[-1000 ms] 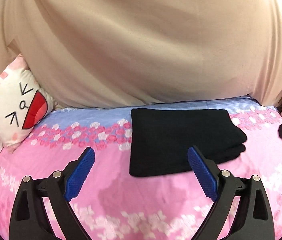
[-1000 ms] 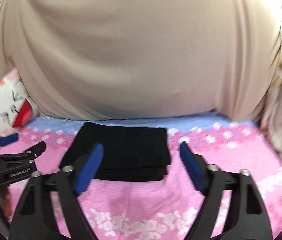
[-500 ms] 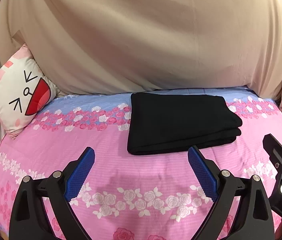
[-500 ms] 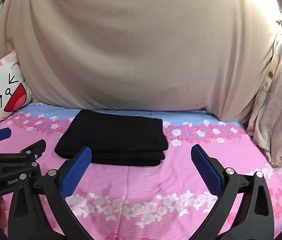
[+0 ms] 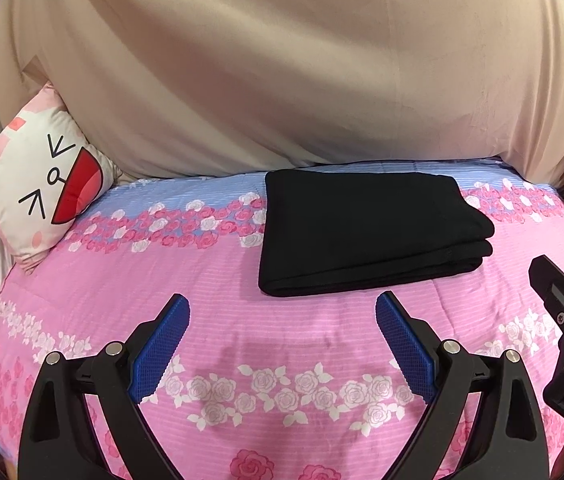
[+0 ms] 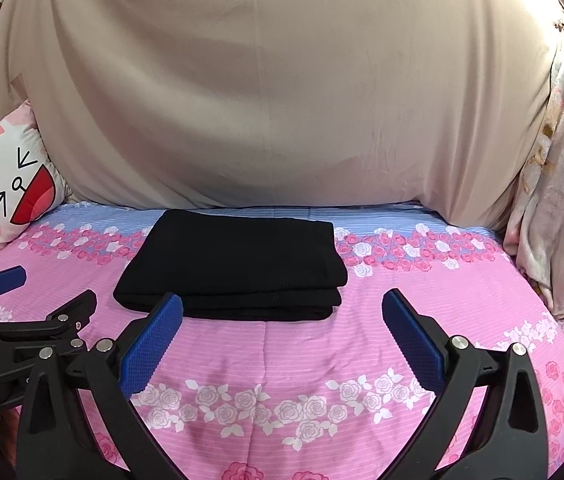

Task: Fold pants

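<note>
Black pants [image 5: 366, 228] [image 6: 237, 262] lie folded into a thick flat rectangle at the far side of a pink floral bedspread [image 5: 209, 280] [image 6: 422, 292]. My left gripper [image 5: 282, 308] stands open, its blue pads clear of the cloth, a short way in front of the pants' near edge. In the right wrist view my right gripper [image 6: 282, 306] is open wide too; its left pad overlaps the pants' near edge in the picture, with nothing between the pads. Each gripper shows at the other view's side edge.
A beige sheet [image 5: 282, 80] hangs behind the bed like a wall. A cartoon-cat cushion [image 5: 37, 184] [image 6: 9, 192] leans at the far left. A pale floral blanket [image 6: 562, 184] hangs at the right edge of the bed.
Both grippers have drawn back from the pants and sunk a little, so more bedspread shows in front. The right gripper's jaws have spread wider.
</note>
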Available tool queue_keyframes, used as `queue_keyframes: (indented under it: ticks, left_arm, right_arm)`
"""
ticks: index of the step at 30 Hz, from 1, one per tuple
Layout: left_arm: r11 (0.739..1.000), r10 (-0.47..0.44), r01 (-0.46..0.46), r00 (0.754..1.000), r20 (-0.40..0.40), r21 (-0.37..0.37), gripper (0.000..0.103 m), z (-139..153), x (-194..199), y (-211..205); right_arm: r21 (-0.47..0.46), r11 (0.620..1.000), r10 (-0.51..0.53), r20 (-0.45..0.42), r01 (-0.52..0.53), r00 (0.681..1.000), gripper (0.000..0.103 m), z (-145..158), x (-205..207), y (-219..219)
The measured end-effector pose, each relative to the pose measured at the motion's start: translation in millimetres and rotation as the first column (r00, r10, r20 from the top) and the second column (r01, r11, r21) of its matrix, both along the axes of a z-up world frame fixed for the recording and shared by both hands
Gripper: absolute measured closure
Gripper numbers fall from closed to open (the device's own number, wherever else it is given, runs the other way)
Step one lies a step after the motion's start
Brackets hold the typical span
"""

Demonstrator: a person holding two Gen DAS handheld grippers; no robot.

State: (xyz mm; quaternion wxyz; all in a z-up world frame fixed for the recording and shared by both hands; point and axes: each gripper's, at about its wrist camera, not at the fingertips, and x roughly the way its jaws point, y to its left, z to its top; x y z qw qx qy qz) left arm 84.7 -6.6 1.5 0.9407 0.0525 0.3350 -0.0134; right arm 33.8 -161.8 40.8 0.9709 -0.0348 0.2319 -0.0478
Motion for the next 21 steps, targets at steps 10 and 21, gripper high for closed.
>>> queue_keyframes:
  ticks: [10, 21]
  left_arm:
    - [1.000, 0.001, -0.001, 1.000, -0.015, 0.012, 0.011, -5.7, 2.1, 0.3]
    - [1.000, 0.001, -0.001, 1.000, -0.016, 0.011, 0.011, -6.5, 2.3, 1.7]
  right_arm:
    - [0.011, 1.000, 0.007, -0.011, -0.007, 1.000, 0.005, -2.5, 2.7, 0.8]
    - [0.012, 1.000, 0.001, -0.016, -0.001, 1.000, 0.005, -3.3, 2.4, 1.4]
